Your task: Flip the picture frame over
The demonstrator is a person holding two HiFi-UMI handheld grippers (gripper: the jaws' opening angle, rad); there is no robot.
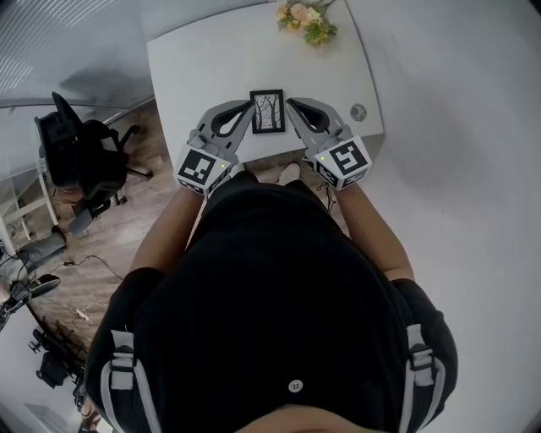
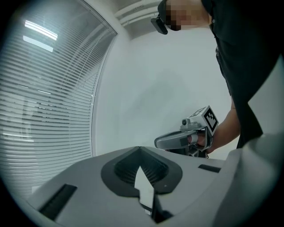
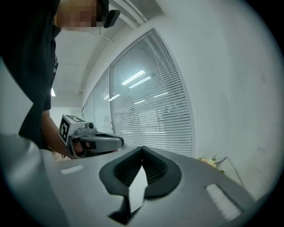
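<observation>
A: Right, status on the target?

B: Picture frame lying flat on the white table, dead ahead at 12 o'clock, in the near half of the top. Tree print facing up. Flowers well apart, about 1 o'clock from it at the far edge.

A: Grippers?

B: Left gripper at the frame's 9 o'clock, right gripper at its 3 o'clock in the head view. Clenched tip to tip on both sides, nothing between the jaws. Only wall and blinds in both gripper views, so probably held up off the table, pointing about level, no contact with the frame.

A: Handling?

B: Looks small, light and stiff, with a thin dark border. Front likely glazed, so fragile if slapped face down or dropped on a corner. Probably slick on that smooth top; likely to skate if pushed from one side only.

A: Where to take hold?

B: Long edges at 9 and 3 o'clock, mid-length, pads on the border and off the face. Little edge to bite while flat. Suggest tipping one long side up against a brace on the opposite side, then pinching the raised edge and laying over gently.
</observation>
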